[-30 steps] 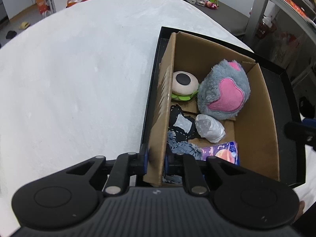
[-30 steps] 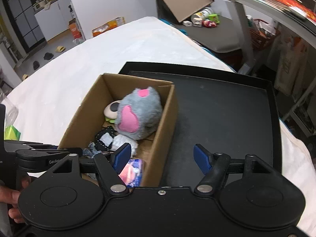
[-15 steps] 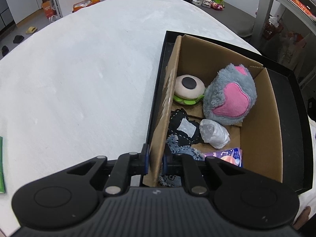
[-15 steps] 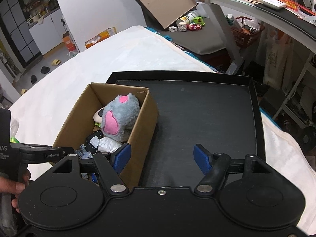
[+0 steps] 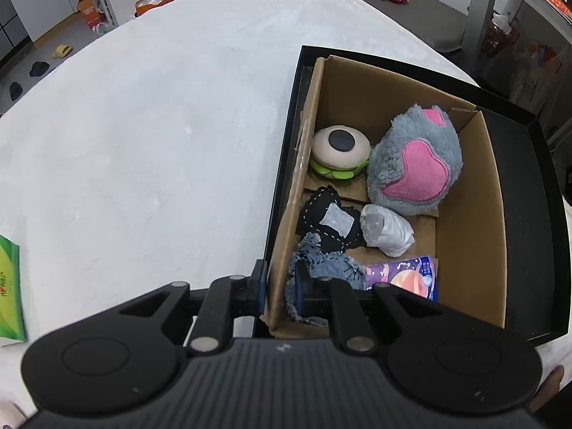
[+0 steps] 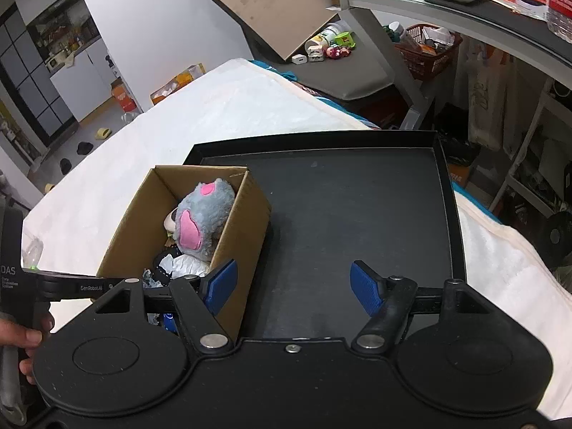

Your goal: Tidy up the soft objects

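Compared with a second ago, my left tongs have not let go: they stay pinched on the near left wall of the open brown cardboard box, one blue pad outside the wall and one inside. The box has slid with them across the shallow black tray and now sits further toward the tray's left rim. In the right wrist view it also looks smaller and further off than before, and more bare tray shows. A green packet has come into the left wrist view at the left edge, lying on the white cloth surface.

My right tongs are spread wide with nothing between the blue pads, hovering over the bare tray just right of the box.

Inside the box lie the soft things: a fluffy grey plush with a pink heart-shaped patch at the far right, a round cream plush with a black spot and green trim beside it against the left wall, a black stitched fabric piece, a crumpled white wrapped bundle, a frayed blue denim scrap touching my inner left pad, and a purple printed packet in the near corner.

The box's left wall runs just beside the tray's raised left rim. To the right of the box the tray floor is open up to its far and right rims.
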The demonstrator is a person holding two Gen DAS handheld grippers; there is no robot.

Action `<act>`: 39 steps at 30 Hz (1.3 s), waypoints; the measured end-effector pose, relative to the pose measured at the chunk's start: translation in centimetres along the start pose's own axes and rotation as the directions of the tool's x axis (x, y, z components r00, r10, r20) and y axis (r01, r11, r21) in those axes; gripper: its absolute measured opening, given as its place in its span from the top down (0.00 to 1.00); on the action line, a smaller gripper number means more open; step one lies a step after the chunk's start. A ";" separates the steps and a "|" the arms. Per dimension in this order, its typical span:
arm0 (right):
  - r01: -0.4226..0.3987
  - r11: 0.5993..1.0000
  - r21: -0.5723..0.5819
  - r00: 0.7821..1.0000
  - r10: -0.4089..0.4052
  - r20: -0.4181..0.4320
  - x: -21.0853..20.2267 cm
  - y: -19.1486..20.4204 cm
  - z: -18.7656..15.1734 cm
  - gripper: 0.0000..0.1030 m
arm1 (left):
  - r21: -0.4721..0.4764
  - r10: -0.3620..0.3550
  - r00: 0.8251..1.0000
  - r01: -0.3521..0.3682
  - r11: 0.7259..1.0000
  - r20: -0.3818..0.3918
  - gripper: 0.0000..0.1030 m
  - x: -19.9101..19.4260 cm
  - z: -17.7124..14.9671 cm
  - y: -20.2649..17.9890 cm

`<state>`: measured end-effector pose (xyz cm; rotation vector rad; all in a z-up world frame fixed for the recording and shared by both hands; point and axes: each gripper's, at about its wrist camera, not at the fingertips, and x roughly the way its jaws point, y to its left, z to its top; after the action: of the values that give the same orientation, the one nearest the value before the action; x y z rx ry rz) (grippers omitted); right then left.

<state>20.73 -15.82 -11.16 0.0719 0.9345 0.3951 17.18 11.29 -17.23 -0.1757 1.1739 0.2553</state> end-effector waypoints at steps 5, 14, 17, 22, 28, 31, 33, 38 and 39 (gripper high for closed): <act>-0.012 1.000 0.017 1.000 0.011 0.008 -0.4 -0.6 -0.2 0.33 | -0.004 0.015 1.000 -0.015 1.000 -0.018 0.84 -0.6 -0.1 -0.3; -0.041 0.998 0.037 0.999 0.040 0.031 -1.8 -1.4 -0.5 0.31 | -0.004 0.022 0.999 -0.022 1.000 -0.025 0.63 -2.2 -0.7 -0.7; -0.046 0.998 0.047 0.998 0.044 0.039 -2.3 -1.7 -0.6 0.27 | -0.006 0.034 0.999 -0.034 0.999 -0.013 0.52 -3.0 -0.9 -0.7; -0.052 0.997 0.060 0.997 0.049 0.058 -3.3 -1.9 -0.7 0.16 | -0.009 0.032 0.999 -0.032 0.999 0.001 0.42 -4.5 -0.9 -0.8; -0.046 0.997 0.069 0.996 0.041 0.077 -4.6 -1.7 -0.9 0.04 | -0.005 0.002 0.999 -0.002 1.000 0.038 0.27 -6.8 -0.9 -1.1; -0.035 0.997 0.068 0.996 0.029 0.087 -5.3 -1.4 -1.0 0.01 | 0.003 -0.007 0.998 0.006 1.000 0.059 0.19 -7.9 -1.1 -1.3; -0.022 0.997 0.077 0.996 0.015 0.090 -5.8 -1.3 -1.2 0.00 | 0.013 -0.020 0.997 0.019 1.000 0.075 0.16 -8.7 -1.3 -1.5; 0.005 0.997 0.082 0.995 -0.013 0.102 -7.4 -0.5 -1.8 0.00 | 0.045 -0.044 0.993 0.039 0.998 0.110 0.12 -10.3 -1.9 -1.9; 0.007 0.997 0.081 0.995 -0.015 0.103 -7.7 -0.4 -1.9 0.00 | 0.050 -0.049 0.992 0.044 0.998 0.117 0.12 -10.7 -2.0 -1.9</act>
<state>15.31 -19.14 -6.48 0.1593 0.8482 0.3406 12.05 7.76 -8.10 -0.1446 1.0562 0.1942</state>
